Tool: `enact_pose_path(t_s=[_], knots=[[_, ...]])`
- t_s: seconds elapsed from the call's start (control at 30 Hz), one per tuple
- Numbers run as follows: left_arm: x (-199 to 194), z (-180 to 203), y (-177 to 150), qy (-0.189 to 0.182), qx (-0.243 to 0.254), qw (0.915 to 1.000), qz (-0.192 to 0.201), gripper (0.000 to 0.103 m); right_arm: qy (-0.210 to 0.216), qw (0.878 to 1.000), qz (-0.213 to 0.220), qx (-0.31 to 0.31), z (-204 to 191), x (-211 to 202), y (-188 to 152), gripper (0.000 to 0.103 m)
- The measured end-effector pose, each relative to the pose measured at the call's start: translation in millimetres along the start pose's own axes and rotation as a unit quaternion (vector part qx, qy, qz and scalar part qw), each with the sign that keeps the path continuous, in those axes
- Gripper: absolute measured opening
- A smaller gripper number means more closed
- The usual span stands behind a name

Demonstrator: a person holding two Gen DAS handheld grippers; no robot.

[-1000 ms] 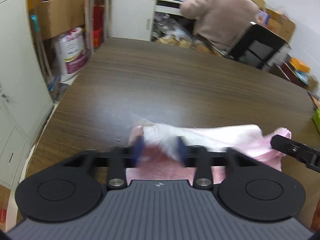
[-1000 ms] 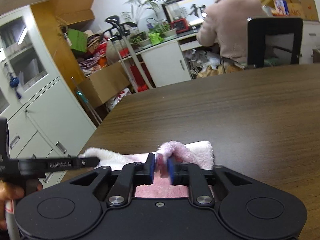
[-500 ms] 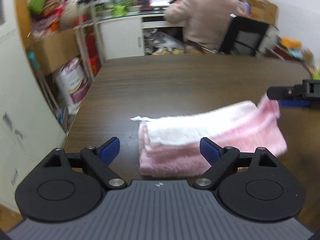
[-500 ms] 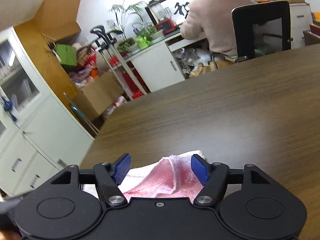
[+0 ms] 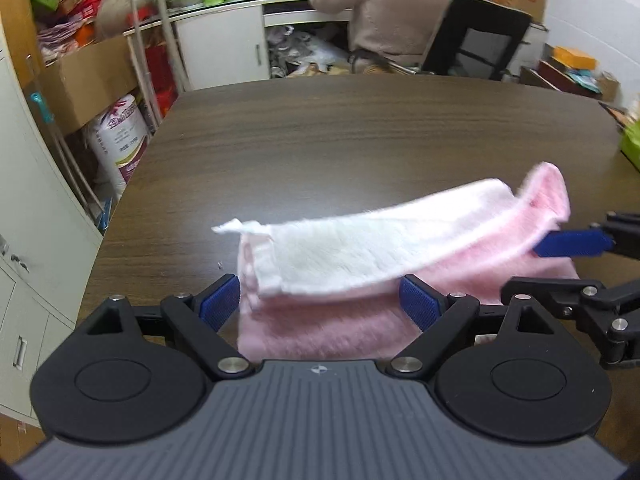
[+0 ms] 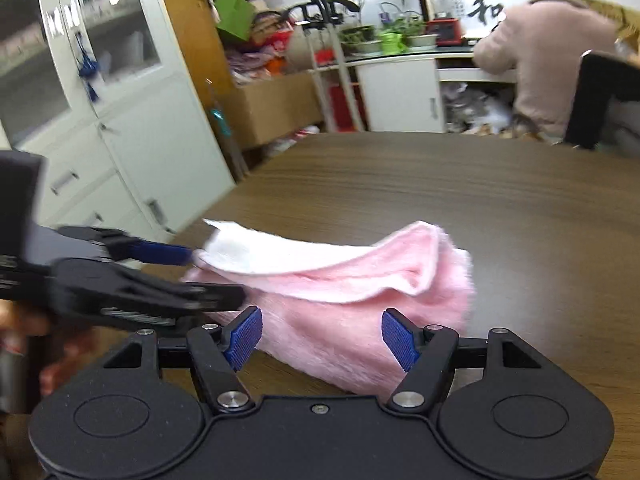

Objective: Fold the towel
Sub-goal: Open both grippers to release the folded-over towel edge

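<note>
A pink and white towel (image 5: 360, 264) lies folded in loose layers on the dark wooden table (image 5: 340, 136). Its white top layer sags over the pink layers. My left gripper (image 5: 326, 304) is open, its blue pads apart at the towel's near left end, holding nothing. My right gripper (image 6: 322, 336) is open just in front of the towel's (image 6: 340, 284) right end, holding nothing. The right gripper's fingers (image 5: 572, 244) show at the right edge of the left wrist view. The left gripper's fingers (image 6: 160, 252) show at the left of the right wrist view.
A person in a beige coat (image 5: 384, 4) sits on a black chair (image 5: 480, 40) at a desk beyond the table's far edge. White cabinets (image 6: 120, 120), cardboard boxes (image 5: 88, 76) and a sack (image 5: 120, 140) stand left of the table. A green object (image 5: 632, 144) sits at the table's right edge.
Both grippers were shut on the towel's ends a second ago. They have opened and let go. The towel has dropped onto the table, and both grippers have drawn back a little.
</note>
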State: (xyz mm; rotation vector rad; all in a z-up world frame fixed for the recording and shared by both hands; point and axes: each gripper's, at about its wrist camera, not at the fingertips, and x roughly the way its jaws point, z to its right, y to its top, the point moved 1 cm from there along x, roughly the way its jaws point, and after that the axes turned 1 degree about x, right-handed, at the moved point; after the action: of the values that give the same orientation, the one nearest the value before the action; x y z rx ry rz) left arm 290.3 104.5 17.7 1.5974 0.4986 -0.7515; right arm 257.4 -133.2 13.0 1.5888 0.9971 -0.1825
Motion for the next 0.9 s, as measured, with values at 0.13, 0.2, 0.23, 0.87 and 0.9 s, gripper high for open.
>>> enact_pose_path(t_s=[0.13,0.2,0.23,0.87,0.9], knots=[[1,-1,2,0.033,0.008,0.9989,0.031,0.088,-0.005,1.000,-0.007,0.005,3,13,6,0.065],[-1,-2,2,0.046,0.014,0.9978,0.046,0.088,0.002,1.000,-0.008,0.011,3,17,9,0.065],[-5,-3,1,0.045,0.021,0.9975,0.050,0.088,0.004,1.000,-0.007,0.015,3,18,11,0.065],[-44,1,-46,0.047,0.081,0.9915,0.090,0.103,-0.051,0.997,0.006,-0.053,-31,13,-1,0.075],[-43,1,-46,0.045,0.079,0.9921,0.086,0.103,-0.057,0.997,-0.001,-0.054,-32,18,0,0.075]])
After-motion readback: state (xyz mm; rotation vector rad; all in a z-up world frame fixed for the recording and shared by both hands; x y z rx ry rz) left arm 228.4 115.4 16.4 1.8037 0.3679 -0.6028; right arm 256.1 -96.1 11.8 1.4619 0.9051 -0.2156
